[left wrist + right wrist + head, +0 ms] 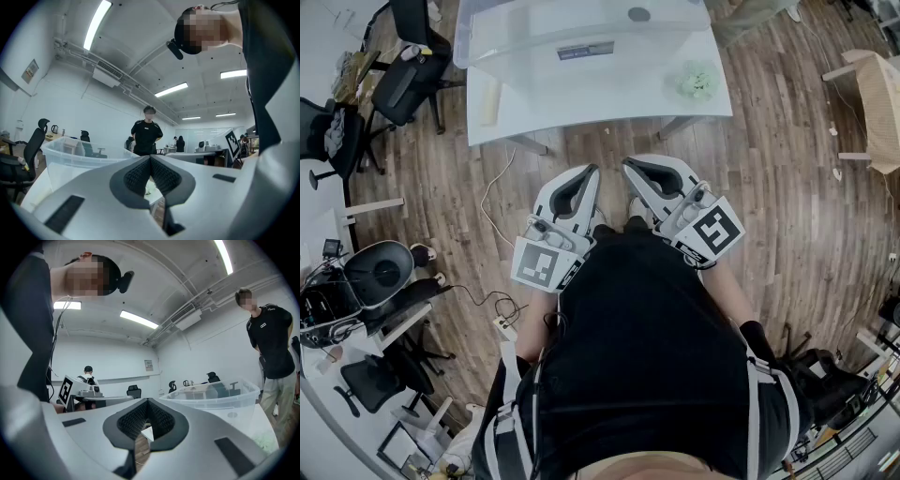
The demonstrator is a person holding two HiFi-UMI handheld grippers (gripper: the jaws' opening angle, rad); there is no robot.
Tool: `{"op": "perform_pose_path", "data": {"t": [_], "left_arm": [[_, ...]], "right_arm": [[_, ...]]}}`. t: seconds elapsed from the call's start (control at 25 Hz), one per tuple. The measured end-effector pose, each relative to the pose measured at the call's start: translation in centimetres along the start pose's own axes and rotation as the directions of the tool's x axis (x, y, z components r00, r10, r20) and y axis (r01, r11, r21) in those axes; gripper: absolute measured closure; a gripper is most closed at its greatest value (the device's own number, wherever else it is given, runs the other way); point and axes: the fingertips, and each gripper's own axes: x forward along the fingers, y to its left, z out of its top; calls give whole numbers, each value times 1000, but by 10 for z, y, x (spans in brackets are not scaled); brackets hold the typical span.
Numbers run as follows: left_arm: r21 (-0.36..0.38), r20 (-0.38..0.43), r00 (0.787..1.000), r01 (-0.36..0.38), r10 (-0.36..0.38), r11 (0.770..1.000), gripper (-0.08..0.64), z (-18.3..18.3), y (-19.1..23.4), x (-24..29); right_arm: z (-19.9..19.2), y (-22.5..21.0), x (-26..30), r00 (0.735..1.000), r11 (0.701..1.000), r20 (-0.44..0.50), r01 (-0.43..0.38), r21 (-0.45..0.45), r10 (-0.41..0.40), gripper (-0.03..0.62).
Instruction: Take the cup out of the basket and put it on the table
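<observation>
we hold the left tool [589, 174] and right tool [630, 167] level, both closed tight and holding nothing, just short of the tabletop [609, 101]. on it, the clear basket [525, 28] contains what looks like the cup [639, 14].

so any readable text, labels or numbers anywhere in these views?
Nothing can be read with confidence.
Label on the clear bin: dark strip, print blurred.
Wall sign, left gripper view: too small.
Wall notice, right gripper view: too small.
Shirt logo on the standing person: white mark, unreadable.
Left marker cube, right marker cube: square patterns only, no words.
</observation>
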Motion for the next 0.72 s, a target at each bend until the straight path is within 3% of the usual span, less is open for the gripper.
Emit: {"op": "perform_pose_path", "data": {"t": [0.72], "left_arm": [[11, -7, 1000, -16, 16, 1000, 542, -3, -15, 18]], "right_arm": [[2, -19, -17, 1000, 999, 28, 4, 47, -6, 574]]}}
